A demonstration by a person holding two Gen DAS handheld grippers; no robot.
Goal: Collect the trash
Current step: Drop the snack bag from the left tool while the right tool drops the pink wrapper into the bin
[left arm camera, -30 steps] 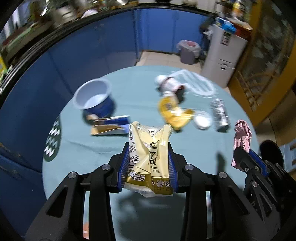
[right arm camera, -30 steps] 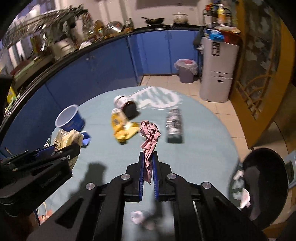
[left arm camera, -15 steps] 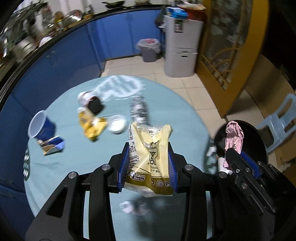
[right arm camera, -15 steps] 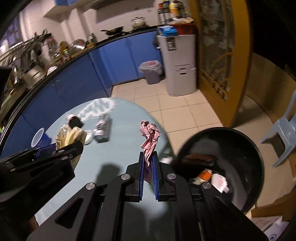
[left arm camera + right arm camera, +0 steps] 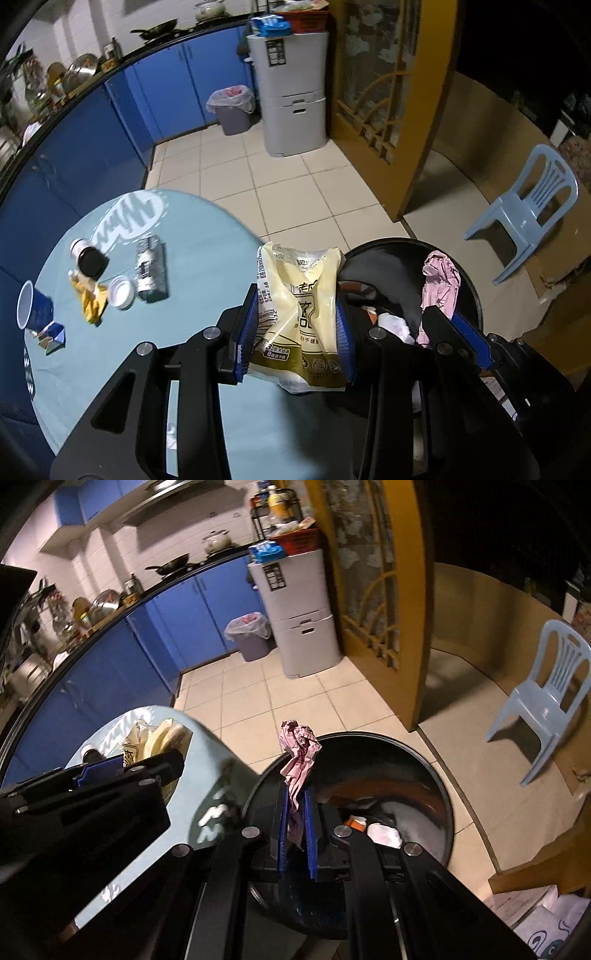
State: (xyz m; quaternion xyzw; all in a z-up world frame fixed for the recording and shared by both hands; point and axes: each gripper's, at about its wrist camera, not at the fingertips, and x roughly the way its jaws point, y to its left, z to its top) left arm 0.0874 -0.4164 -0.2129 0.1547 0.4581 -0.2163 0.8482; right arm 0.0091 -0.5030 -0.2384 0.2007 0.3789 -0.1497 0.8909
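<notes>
My left gripper (image 5: 297,328) is shut on a cream and gold snack bag (image 5: 299,314), held above the edge of the round teal table (image 5: 207,258) beside the black trash bin (image 5: 391,254). My right gripper (image 5: 295,805) is shut on a crumpled pink wrapper (image 5: 299,753) and hangs over the bin (image 5: 388,760), which holds white and orange scraps. In the left wrist view the pink wrapper (image 5: 439,284) shows over the bin. Left on the table are a blue cup (image 5: 31,308), a yellow wrapper (image 5: 90,301), a white lid (image 5: 122,293), a foil pack (image 5: 149,267) and a dark-capped jar (image 5: 88,258).
A torn blue carton (image 5: 51,334) lies by the cup. On the tiled floor stand a grey cabinet (image 5: 291,92), a lined grey bin (image 5: 232,107) and a light blue plastic chair (image 5: 532,206). Blue kitchen cupboards curve along the left. A cardboard box (image 5: 535,897) sits beside the black bin.
Both grippers have swung right, from over the middle of the table to the black bin, each keeping its item. The table trash has slid to the left of both views.
</notes>
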